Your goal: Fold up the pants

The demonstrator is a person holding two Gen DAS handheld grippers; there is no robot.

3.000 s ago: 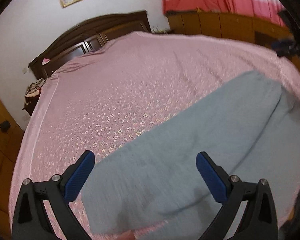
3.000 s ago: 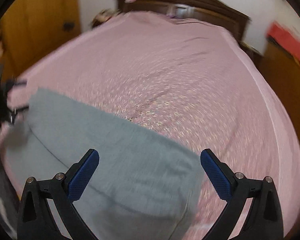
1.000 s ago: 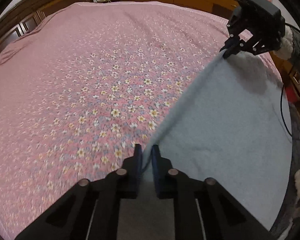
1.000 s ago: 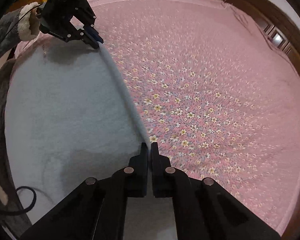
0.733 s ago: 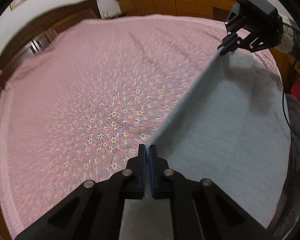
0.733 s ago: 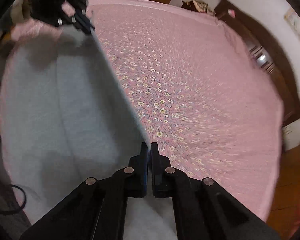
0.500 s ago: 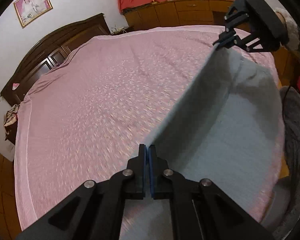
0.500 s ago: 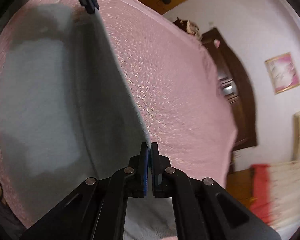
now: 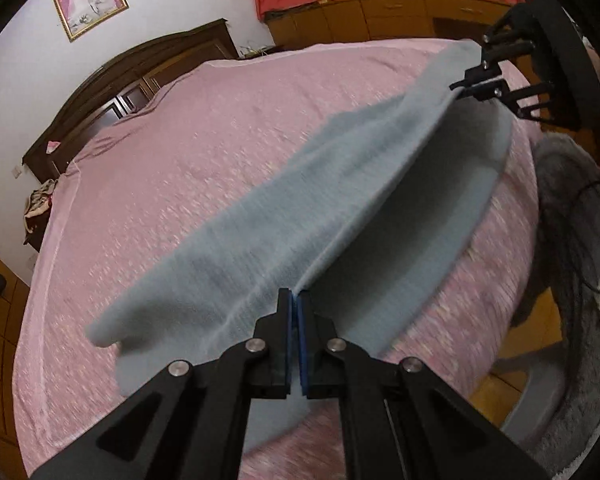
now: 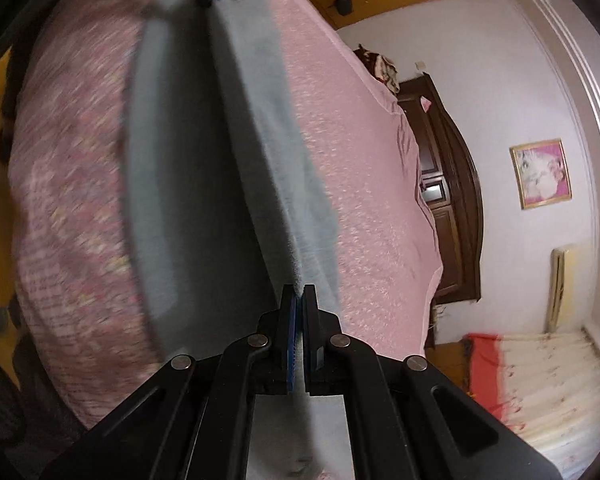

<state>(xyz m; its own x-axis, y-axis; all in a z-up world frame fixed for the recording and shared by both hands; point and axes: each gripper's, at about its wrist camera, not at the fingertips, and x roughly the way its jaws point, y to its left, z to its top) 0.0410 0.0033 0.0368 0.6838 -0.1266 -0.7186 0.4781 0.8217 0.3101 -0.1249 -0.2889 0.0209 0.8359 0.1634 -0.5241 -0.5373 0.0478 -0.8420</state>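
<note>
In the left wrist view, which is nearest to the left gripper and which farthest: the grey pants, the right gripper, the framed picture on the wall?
1. grey pants: clamped in the left gripper.
2. right gripper: upper right, holding the pants' other end.
3. framed picture: upper left, on the wall.

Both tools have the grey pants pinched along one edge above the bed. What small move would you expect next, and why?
Probably carry the held edge across and lower it. The left tool and right tool are shut on the pants, whose raised edge is taut over the bedspread.
</note>
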